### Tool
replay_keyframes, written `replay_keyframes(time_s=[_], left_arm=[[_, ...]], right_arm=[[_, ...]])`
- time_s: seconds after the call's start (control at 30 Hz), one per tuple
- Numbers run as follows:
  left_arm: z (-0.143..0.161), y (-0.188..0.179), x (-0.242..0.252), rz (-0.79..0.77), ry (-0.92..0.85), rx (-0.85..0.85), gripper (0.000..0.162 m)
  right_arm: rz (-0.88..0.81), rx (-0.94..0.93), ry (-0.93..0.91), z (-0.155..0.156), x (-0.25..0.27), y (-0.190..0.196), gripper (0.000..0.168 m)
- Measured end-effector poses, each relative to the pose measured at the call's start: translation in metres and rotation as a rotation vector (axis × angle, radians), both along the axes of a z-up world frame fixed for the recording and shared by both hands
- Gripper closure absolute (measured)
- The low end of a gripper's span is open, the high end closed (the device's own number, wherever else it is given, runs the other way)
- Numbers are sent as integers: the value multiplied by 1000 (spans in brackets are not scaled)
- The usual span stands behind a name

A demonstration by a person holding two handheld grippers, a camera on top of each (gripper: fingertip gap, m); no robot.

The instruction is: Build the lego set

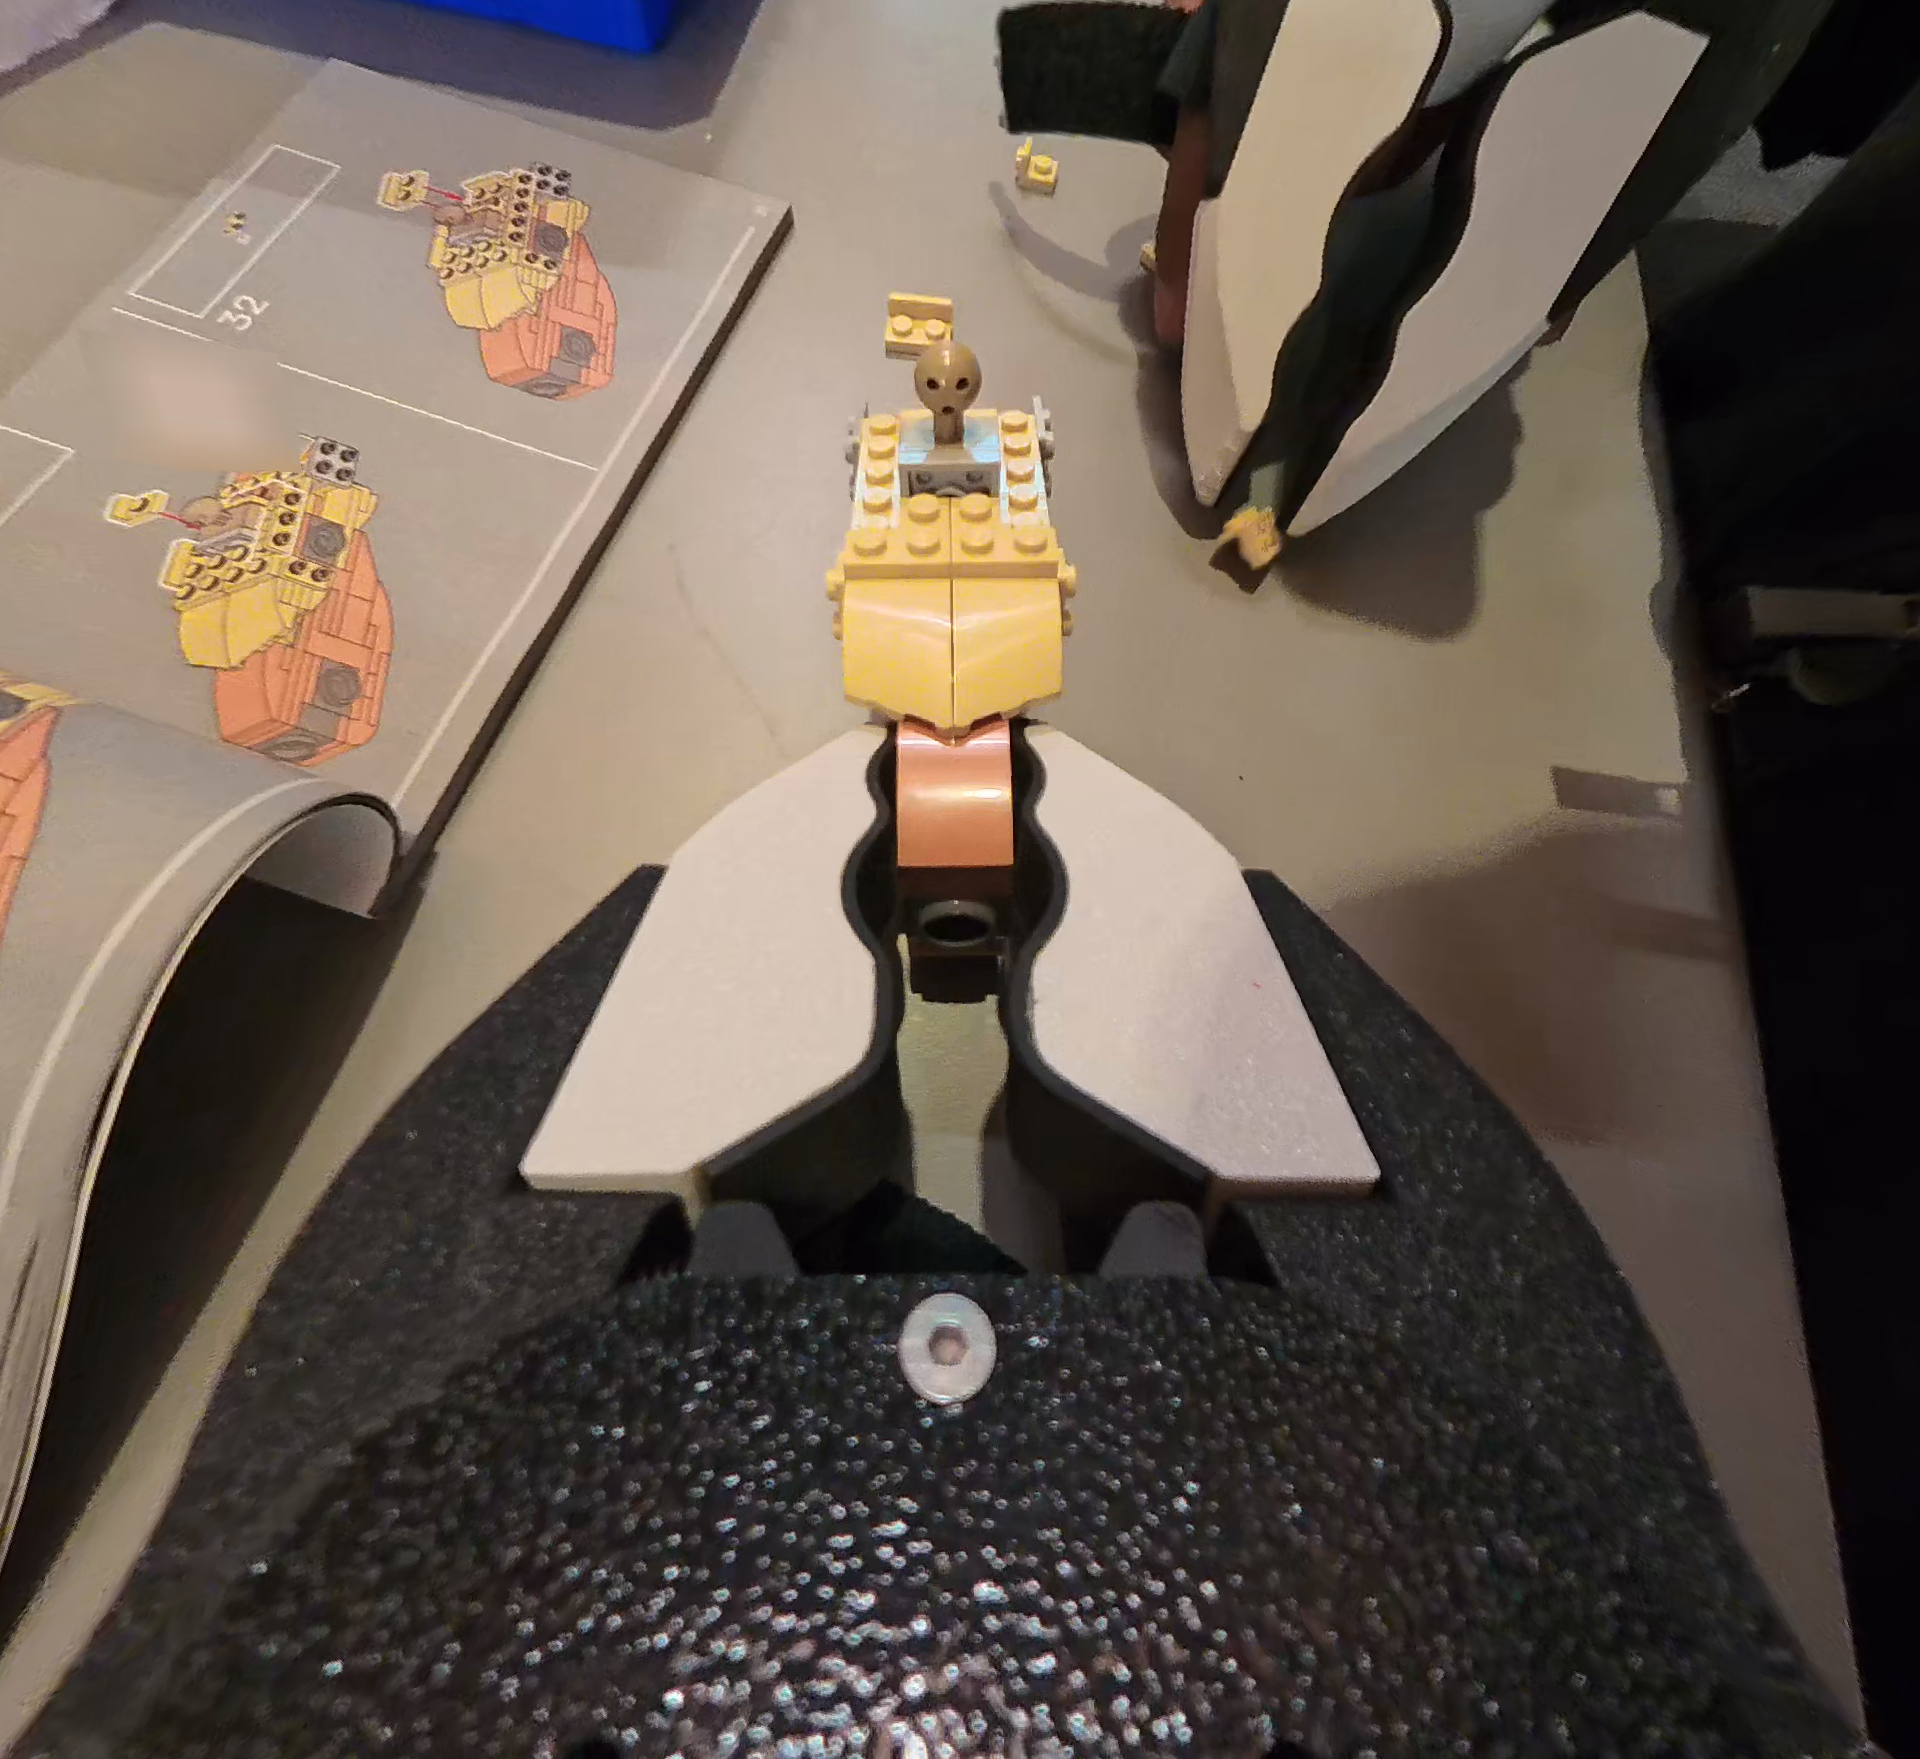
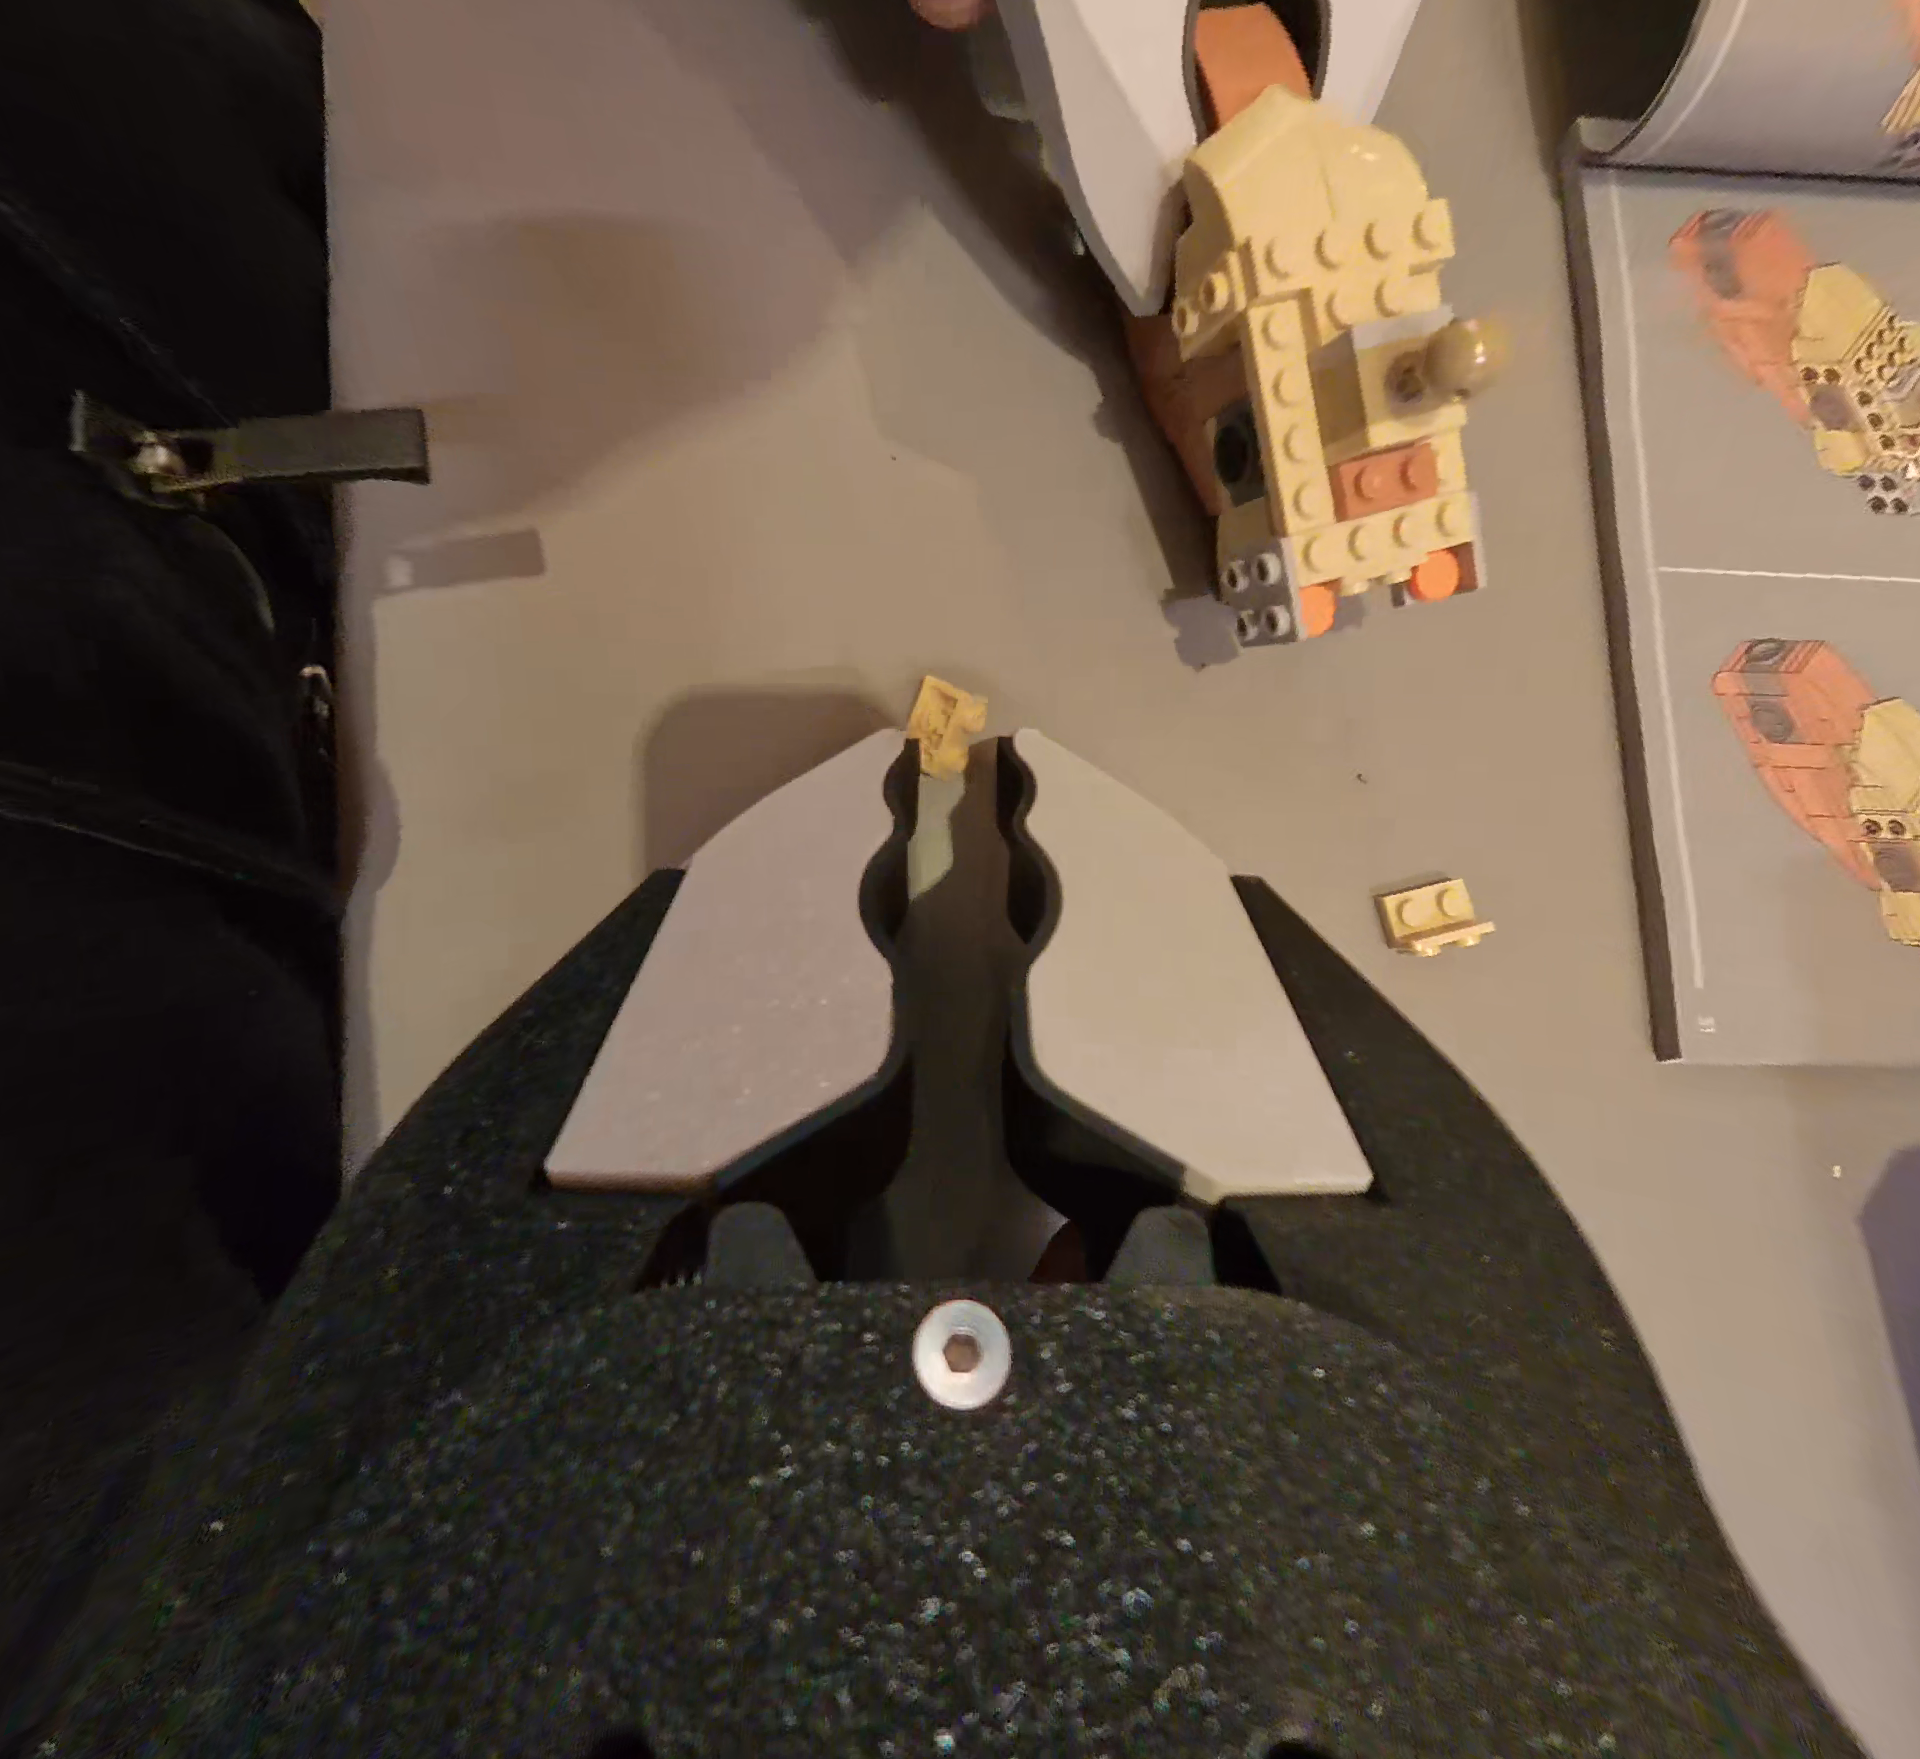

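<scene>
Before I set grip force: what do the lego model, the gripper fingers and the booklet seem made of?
Lego model: hard glossy plastic, judging by highlights on its curved tan slopes and moulded studs. Left gripper fingers: matte grey, probably plastic, with dark wavy inner pads that may be rubbery; the body looks grainy black. Booklet: printed paper, its pages curl over.

A: Left grey-fingered black gripper (image 1: 951, 743)?
B: Level, jaws clamped on the tan-and-orange brick model (image 1: 951, 566).
A: Right grey-fingered black gripper (image 2: 951, 743)?
B: Angled downward, tips pinching a small tan brick (image 2: 943, 720).
</scene>
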State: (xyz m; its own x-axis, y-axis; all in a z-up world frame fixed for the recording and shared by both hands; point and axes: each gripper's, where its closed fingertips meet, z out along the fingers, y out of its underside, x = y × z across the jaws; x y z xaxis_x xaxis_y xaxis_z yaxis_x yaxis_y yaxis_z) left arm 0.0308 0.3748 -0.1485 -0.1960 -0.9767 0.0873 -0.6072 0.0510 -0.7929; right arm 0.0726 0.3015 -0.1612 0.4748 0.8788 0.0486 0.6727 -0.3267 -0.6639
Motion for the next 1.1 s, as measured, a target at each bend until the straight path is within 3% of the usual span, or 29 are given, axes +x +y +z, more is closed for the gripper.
replay_keyframes(time_s=[0.4,0.5,0.6,0.73,0.83,0.93,1.1], left_arm=[[11,-3,-5,30,-62,-23,127],[21,3,-15,94,-93,-9,120],[49,2,-25,161,-224,2,120],[79,-17,-17,172,-417,-88,133],[88,-29,-5,172,-503,-174,142],[97,-43,4,151,-572,-226,149],[109,-54,11,122,-649,-204,152]], right_arm=[[-82,-7,38,2,-6,0,161],[-156,13,182,20,-8,9,160],[-232,36,442,51,-14,22,160],[-286,22,907,96,-23,33,160],[-285,15,1145,116,-23,35,161],[-275,22,1201,122,-24,33,161],[-214,53,1117,119,-36,24,161]])
